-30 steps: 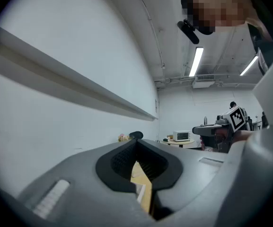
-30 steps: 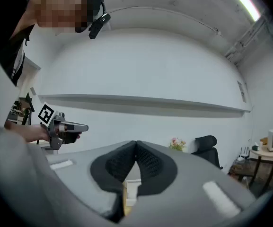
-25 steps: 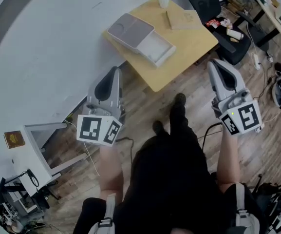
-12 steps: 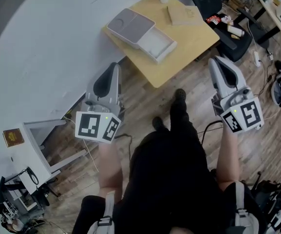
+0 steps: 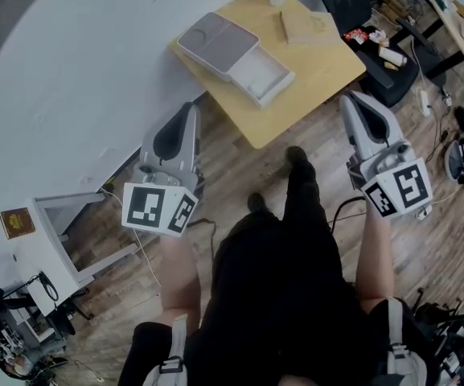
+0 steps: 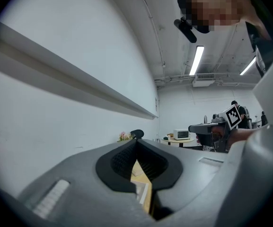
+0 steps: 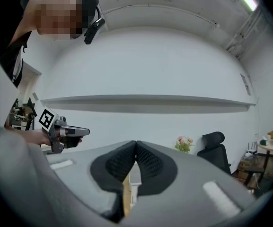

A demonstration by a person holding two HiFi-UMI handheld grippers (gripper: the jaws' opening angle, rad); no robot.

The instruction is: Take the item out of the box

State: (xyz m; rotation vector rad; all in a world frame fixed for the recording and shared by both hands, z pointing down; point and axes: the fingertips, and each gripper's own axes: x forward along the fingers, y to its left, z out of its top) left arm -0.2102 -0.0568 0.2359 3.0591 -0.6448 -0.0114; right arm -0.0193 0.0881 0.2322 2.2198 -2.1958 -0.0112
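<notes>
Nearest, the left tool [image 5: 190, 109] and the right tool [image 5: 349, 100] are held over the floor, well short of the counter [image 5: 300, 103]. Both are closed tight on nothing, so no reach appears begun. Farther off, the box [image 5: 218, 47] is set on the counter with its tray [image 5: 268, 73] slid partly out, and the item inside cannot be made out.

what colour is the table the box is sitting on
The table is light yellowish wood. The head view shows it best, with the pale grey box on it.
</notes>
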